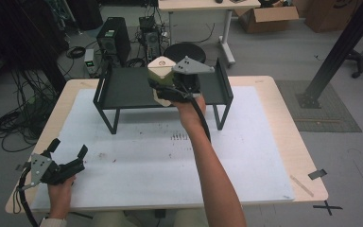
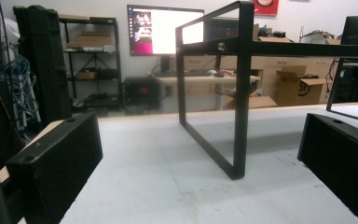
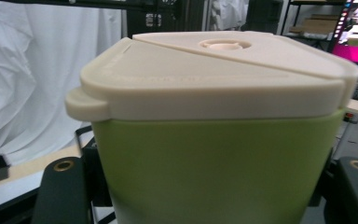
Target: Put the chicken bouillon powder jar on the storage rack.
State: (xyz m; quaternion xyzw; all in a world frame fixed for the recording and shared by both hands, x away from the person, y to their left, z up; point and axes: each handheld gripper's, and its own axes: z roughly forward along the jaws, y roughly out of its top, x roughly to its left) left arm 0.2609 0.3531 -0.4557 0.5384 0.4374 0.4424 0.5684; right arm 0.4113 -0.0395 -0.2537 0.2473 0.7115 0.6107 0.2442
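Green and cream, the lidded container (image 1: pixel 161 75) is clamped in the right gripper (image 1: pixel 170 87) above the black rack (image 1: pixel 123 87) at twelve o'clock, seemingly for placing, while the left gripper (image 1: pixel 68 153) is held open at eight o'clock.

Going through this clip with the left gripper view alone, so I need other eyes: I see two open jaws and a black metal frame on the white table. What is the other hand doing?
Observer: The right gripper holds a green container with a cream lid, jaws closed on its sides.
Operator: Where is it relative to the frame?
Observer: In the high view it is held in the air in front of the black rack, near the middle of its shelf, not set down.
Operator: Anything on that shelf?
Observer: The visible part of the shelf is bare.
Operator: And my gripper?
Observer: The left gripper sits low at the table's near left corner, jaws apart, with nothing between them.
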